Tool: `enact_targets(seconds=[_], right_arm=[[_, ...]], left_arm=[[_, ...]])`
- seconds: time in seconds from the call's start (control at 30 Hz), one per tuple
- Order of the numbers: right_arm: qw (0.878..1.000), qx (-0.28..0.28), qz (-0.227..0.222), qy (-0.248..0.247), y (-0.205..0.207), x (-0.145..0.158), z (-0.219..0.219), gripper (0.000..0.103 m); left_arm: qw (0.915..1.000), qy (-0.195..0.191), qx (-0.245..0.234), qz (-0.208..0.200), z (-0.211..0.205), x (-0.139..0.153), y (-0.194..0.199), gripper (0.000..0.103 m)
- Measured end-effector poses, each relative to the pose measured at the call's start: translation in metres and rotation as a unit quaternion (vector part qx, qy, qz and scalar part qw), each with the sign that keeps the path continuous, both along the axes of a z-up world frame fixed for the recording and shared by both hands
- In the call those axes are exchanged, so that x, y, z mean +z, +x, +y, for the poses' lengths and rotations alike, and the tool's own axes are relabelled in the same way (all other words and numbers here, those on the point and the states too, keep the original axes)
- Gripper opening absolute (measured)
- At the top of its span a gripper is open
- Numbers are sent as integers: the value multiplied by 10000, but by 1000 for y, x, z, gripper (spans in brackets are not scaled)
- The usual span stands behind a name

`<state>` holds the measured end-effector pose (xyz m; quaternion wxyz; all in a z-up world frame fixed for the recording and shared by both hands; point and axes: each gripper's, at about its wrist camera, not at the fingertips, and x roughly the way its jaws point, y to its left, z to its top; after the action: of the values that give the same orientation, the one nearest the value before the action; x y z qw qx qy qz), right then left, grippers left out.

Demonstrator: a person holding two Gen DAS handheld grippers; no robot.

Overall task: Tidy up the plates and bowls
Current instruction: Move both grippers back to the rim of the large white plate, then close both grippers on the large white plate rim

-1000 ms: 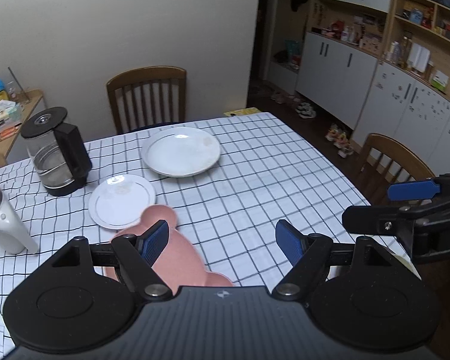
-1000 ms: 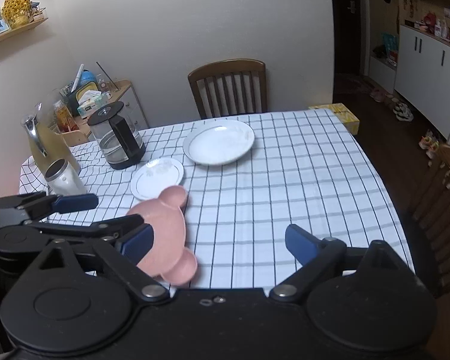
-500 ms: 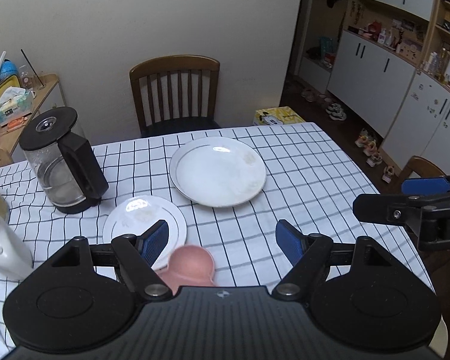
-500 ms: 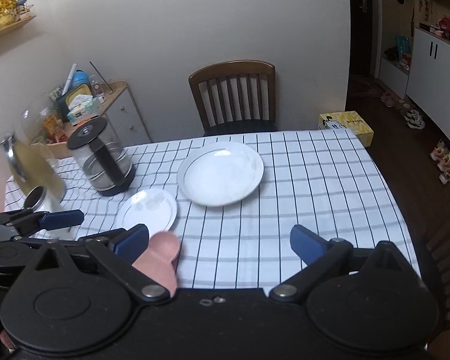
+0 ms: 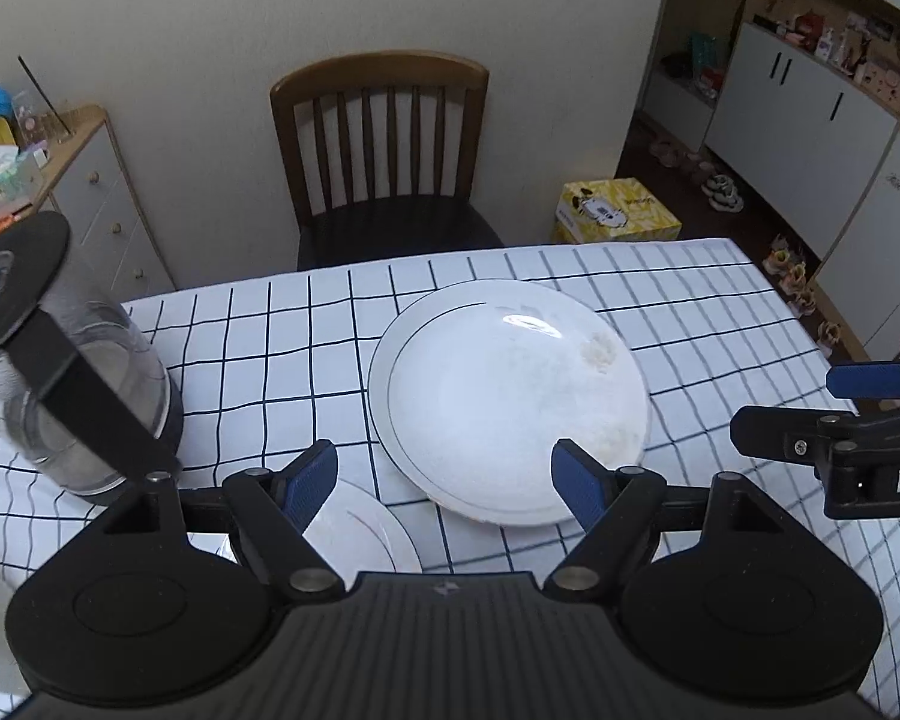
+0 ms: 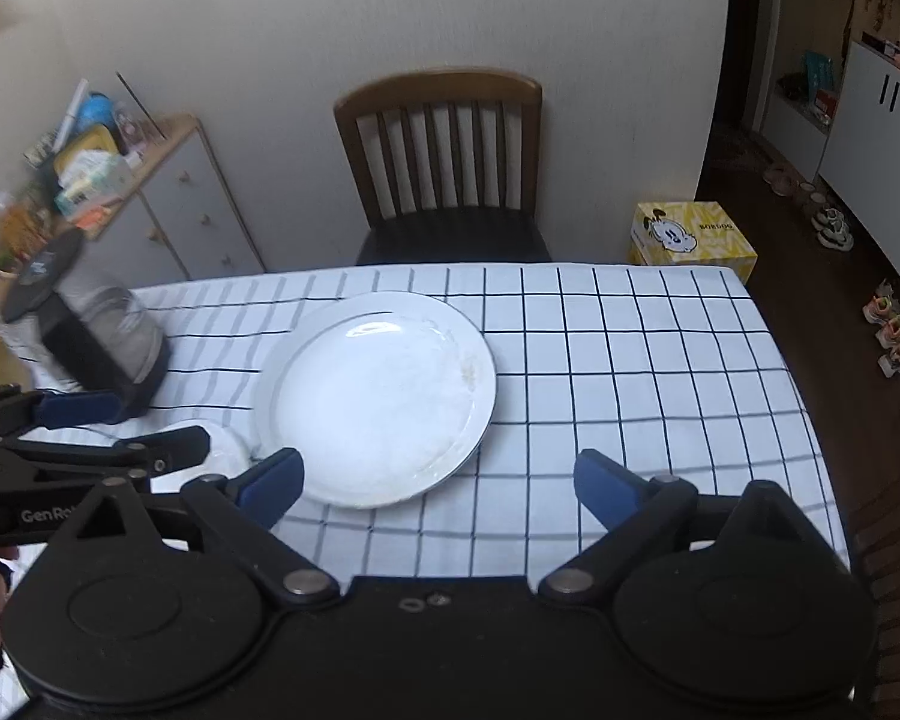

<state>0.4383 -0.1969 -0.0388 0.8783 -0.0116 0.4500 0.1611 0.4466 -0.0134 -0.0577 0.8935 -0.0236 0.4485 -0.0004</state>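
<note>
Both the left gripper (image 5: 444, 480) and the right gripper (image 6: 438, 483) are hanging with fingers apart and empty, the right closing slightly, before the large plate (image 6: 378, 399) near the kettle (image 5: 72, 396); it looks stiff, slippery and breakable, so the rim is probably the best hold.

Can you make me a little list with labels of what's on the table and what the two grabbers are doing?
big plate: white, on the checked tablecloth
small plate: white, partly hidden
kettle: glass, black lid, left of the plates
left hand-held gripper: open, empty
right hand-held gripper: jaws closing, nothing between them
chair: wooden, behind the table
</note>
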Motion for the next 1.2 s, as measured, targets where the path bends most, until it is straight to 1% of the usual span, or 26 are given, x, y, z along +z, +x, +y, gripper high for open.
enact_targets(seconds=[0.1,0.13,0.17,0.3,0.37,0.4,0.43,0.5,0.53,0.73,0.8,0.87,0.9,0.97,1.03,1.1,1.17,1.2], right_arm=[[9999,-25,131,-88,26,-19,7,92],[9998,-26,200,-77,35,-25,9,88],[9996,-43,260,-76,43,-31,10,86],[9989,-100,439,-102,71,-52,15,84],[9984,-124,542,-128,82,-63,15,78],[9980,-144,604,-145,87,-69,15,77],[9975,-148,672,-156,92,-75,15,75],[9965,-164,793,-182,101,-86,14,71],[9960,-188,849,-188,104,-91,13,67],[9935,-294,1098,-38,117,-111,5,61],[9928,-267,1166,39,119,-115,4,57],[9923,-280,1199,91,121,-118,3,51],[9920,-280,1221,127,122,-119,2,49],[9914,-258,1263,218,123,-121,2,40],[9906,-247,1317,279,123,-122,2,35],[9896,-229,1368,382,123,-123,1,29],[9891,-198,1396,431,121,-123,1,19],[9888,-194,1404,461,120,-123,1,16]], left_arm=[[9999,43,95,97,6,-15,23,78],[9998,52,127,125,8,-19,30,78],[9998,45,146,161,10,-23,38,78],[9993,27,227,311,17,-39,66,78],[9989,23,305,367,19,-47,76,76],[9987,-12,316,401,21,-50,81,73],[9984,-54,322,458,22,-54,86,67],[9976,-100,399,548,27,-61,95,65],[9973,-109,427,583,28,-65,98,65],[9946,-236,520,869,36,-84,110,49],[9928,-337,587,992,39,-91,113,44],[9907,-463,647,1102,43,-96,115,37],[9900,-487,706,1123,45,-98,115,36],[9884,-596,752,1176,47,-101,115,29],[9873,-693,810,1179,49,-102,114,28],[9869,-741,827,1173,50,-101,114,23],[9865,-754,874,1163,50,-100,114,21],[9864,-766,880,1156,51,-100,114,21]])
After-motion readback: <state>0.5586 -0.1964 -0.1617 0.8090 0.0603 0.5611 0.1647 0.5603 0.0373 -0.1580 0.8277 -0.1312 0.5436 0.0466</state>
